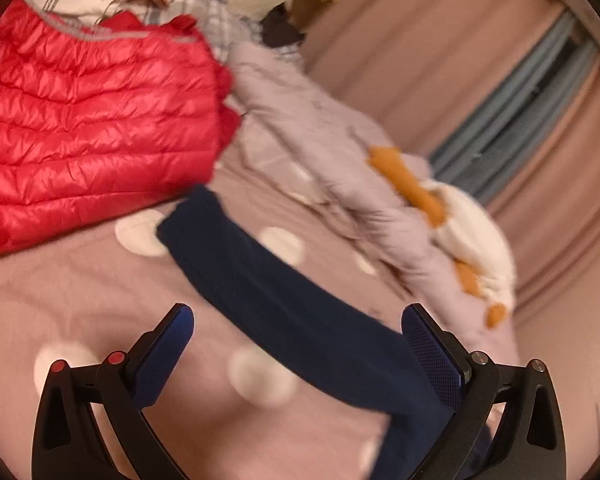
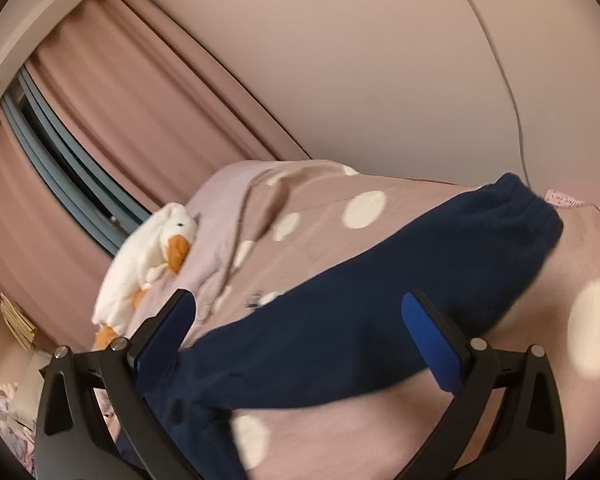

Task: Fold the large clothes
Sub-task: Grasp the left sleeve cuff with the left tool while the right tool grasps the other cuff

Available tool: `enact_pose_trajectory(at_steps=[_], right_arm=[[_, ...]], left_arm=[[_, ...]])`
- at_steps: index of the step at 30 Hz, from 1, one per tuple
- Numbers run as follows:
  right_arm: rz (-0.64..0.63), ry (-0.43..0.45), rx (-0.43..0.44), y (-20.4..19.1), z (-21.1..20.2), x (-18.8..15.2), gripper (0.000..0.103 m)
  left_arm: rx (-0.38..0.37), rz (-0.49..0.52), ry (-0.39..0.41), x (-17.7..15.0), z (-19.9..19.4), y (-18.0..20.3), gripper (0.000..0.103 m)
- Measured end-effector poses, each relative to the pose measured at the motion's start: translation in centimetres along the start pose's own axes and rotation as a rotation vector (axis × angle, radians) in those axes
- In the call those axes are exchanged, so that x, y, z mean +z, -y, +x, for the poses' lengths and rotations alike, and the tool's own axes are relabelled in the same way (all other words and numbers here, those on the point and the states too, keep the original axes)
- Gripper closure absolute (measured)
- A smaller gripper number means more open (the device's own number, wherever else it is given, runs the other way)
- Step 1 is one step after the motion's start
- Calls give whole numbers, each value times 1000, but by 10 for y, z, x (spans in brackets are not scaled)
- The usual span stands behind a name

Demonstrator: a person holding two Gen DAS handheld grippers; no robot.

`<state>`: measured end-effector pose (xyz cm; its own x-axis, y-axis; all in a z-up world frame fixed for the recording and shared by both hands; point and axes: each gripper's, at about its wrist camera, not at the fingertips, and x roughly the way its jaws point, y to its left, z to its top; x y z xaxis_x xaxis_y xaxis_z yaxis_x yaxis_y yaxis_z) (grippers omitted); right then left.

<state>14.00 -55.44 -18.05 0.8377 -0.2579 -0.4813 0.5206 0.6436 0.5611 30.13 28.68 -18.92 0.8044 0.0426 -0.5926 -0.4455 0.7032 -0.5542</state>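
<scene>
A pink bedsheet with pale dots (image 1: 80,300) is spread under everything and fills the lower half of both views; in the right wrist view the same sheet (image 2: 440,432) is seen running up to a plain wall at 12 o'clock; pink curtains (image 1: 440,40) are hung at 1 to 3 o'clock in the left view and at 9 to 11 o'clock in the right view (image 2: 132,92). A red quilted jacket (image 1: 92,120) is laid flat on the sheet at 10 o'clock in the left view, with a heap of other clothes behind it at 12 o'clock. A navy garment (image 1: 284,304) is stretched as a long band over the sheet from just below the jacket toward 5 o'clock, where it is passed behind the right-hand finger; in the right view the garment (image 2: 380,300) is laid from a gathered cuff at 2 o'clock down to 7 o'clock. A lilac quilt (image 1: 324,152) is bunched at 1 o'clock, and a white plush duck with orange feet (image 1: 472,232) is rested against it, seen also at 9 o'clock in the right view (image 2: 152,248). The left gripper (image 1: 298,360) is held low and level over the sheet, its blue-padded fingers spread wide with nothing between them; the right gripper (image 2: 300,348) is tilted over the navy cloth, its fingers likewise parted and astride the garment without being pressed on it.
</scene>
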Motion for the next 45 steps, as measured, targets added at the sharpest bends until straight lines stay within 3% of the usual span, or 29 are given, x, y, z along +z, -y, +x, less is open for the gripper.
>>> enact_pose_trajectory(at_steps=[3,7,9,11,14,19,21,22,23,25,27,32,35,42,45], right_arm=[[32,8,-110,23,1,6,1],[104,-17,-185,52,-2,7,5],[174,-19,-194,68,-8,5,13],[244,-11,-185,80,-15,4,20],[264,-6,-188,82,-16,1,20],[290,3,-204,76,-5,1,17],[358,-1,-176,86,-4,4,17],[378,-11,-166,89,-6,6,17],[396,-25,-147,92,-7,9,17],[411,-40,-122,95,-10,13,17],[425,-51,-91,99,-11,14,17],[461,-26,-31,102,-3,11,20],[490,-30,-65,97,-6,10,35],[460,-26,-115,96,-31,7,33],[409,11,-218,97,-41,6,31]], left_arm=[[39,14,-55,6,39,-20,0],[47,-93,-170,6,93,-51,0],[-7,-173,-192,3,111,-64,0],[-59,-206,-120,1,112,-66,0],[-201,-241,-142,8,128,-68,0],[-216,-240,-186,15,135,-65,3],[-201,-267,-179,17,138,-70,36],[-174,-309,-177,14,142,-77,61],[-139,-362,-176,11,147,-87,79],[-145,-416,-149,5,149,-98,86],[-148,-403,-126,3,146,-99,87],[-57,-311,-89,3,141,-83,87],[-31,-261,-61,0,139,-81,87],[14,-201,-30,-4,145,-71,87],[9,-199,-23,-5,146,-72,87]])
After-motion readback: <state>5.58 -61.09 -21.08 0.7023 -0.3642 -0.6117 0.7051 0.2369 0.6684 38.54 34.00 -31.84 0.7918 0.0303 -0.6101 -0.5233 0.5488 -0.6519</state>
